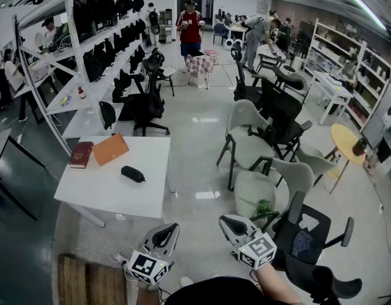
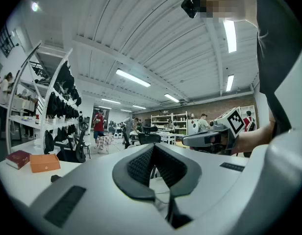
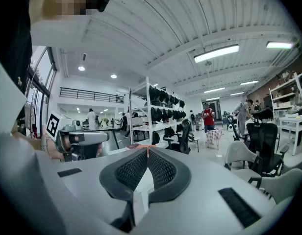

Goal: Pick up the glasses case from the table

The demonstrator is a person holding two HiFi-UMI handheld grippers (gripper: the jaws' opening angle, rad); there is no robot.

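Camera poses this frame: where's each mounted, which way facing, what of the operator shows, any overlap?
Head view: on the person's head, looking forward and down at the white table and glasses case; left claw, right claw and forearm at bottom.
Left gripper view: on the left claw, out along its shut jaws; right claw at right.
Right gripper view: on the right claw, along its shut jaws; left claw at left.
Shared: all three see the red-shirted person.
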